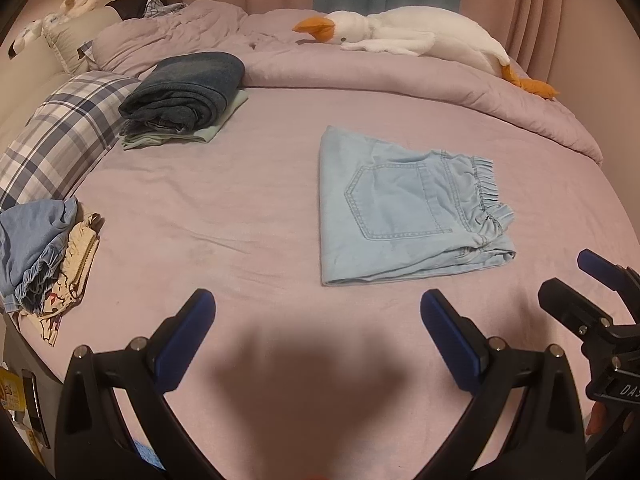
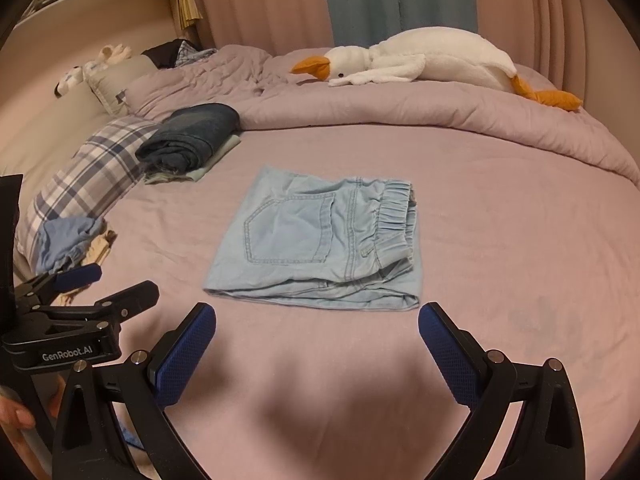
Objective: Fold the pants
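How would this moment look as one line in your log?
task: fold pants | light blue pants: folded, on bed | left gripper: open | right gripper: open

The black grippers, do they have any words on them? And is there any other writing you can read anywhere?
"GenRobot.AI": white letters on the black body of the left gripper, seen from the right wrist camera.
"DAS": white letters on the black body of the right gripper, cut off at the picture's edge, so the word is incomplete.
Yellow package at the bed's left edge: has print, too small and cut off to read.
Folded light blue denim pants: no readable label.
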